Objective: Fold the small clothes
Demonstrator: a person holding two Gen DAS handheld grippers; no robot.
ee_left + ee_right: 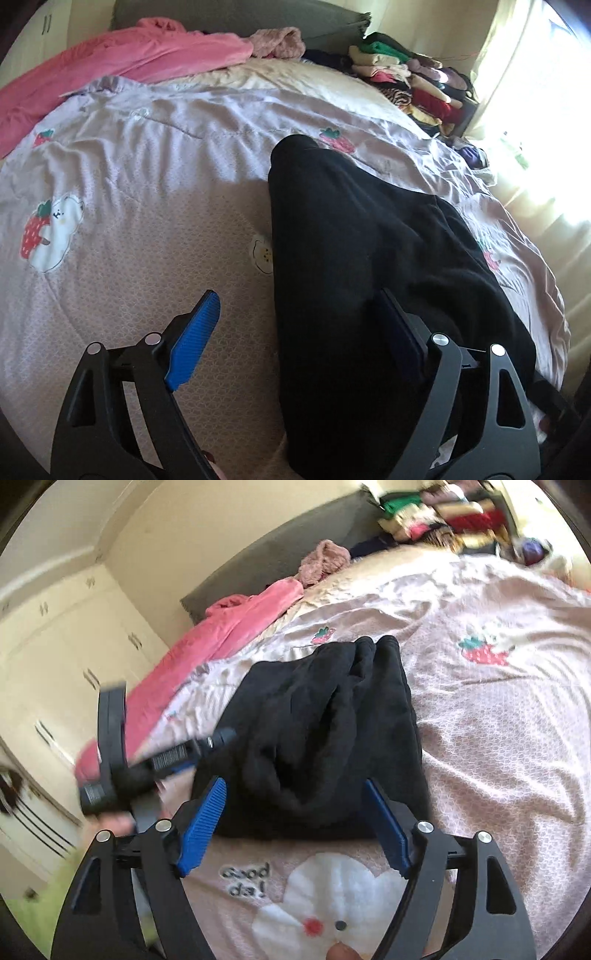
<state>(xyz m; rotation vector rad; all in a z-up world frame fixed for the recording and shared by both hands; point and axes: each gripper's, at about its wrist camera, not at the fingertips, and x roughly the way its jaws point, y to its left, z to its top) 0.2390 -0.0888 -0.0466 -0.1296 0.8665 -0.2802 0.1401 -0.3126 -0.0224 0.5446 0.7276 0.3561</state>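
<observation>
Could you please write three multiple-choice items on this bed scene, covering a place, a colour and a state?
1. Where does the stack of folded clothes sit?
A. at the far corner of the bed by the window
B. on the floor
C. on the black garment

2. What colour is the garment lying before the right claw?
A. pink
B. black
C. green

3. How do the right claw's jaws stand?
A. clamped on the garment
C. shut on nothing
B. open

Answers: 1 A, the pile lies beside the bright curtain; 2 B, dark cloth on the lilac quilt; 3 B, both blue pads stand apart, gripping nothing.
</observation>
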